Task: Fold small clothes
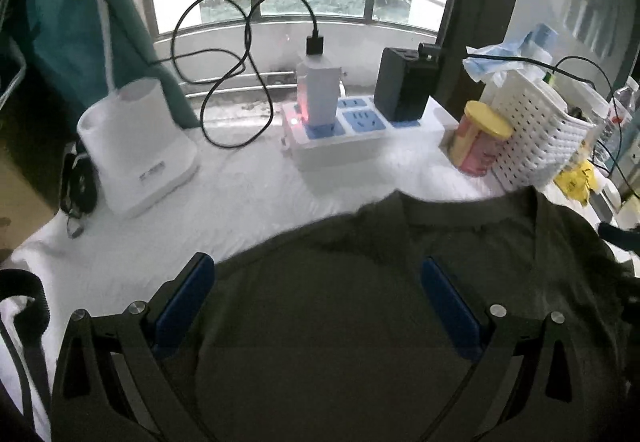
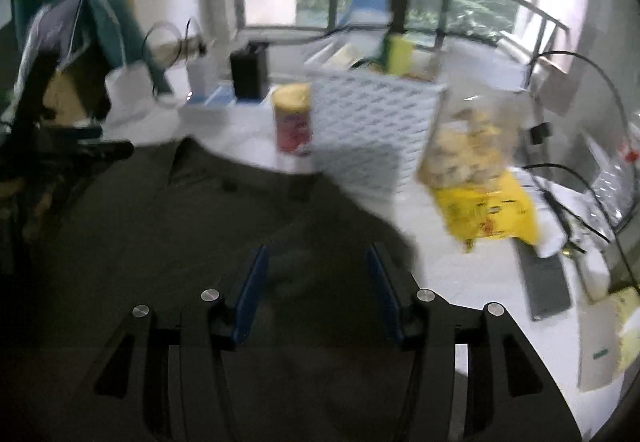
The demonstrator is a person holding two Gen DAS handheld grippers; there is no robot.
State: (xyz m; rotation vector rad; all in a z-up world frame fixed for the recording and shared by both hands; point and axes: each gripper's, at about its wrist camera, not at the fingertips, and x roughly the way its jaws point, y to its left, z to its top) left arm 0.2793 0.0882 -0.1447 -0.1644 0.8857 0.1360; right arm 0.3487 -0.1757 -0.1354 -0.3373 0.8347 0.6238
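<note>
White surface (image 1: 248, 202) carries a dark shirt (image 1: 340, 322), collar toward the window, lower part cut off. Left tongs (image 1: 318, 282) and right tongs (image 2: 316, 274) gape, gripping nothing.

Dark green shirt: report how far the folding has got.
Done: the dark green shirt lies spread on the white table cover, collar toward the window; no finished fold shows. In hand: nothing; the left gripper and right gripper stand over the cloth with open fingers, gripping none of it. Left: every fold, as far as these views show.
</note>
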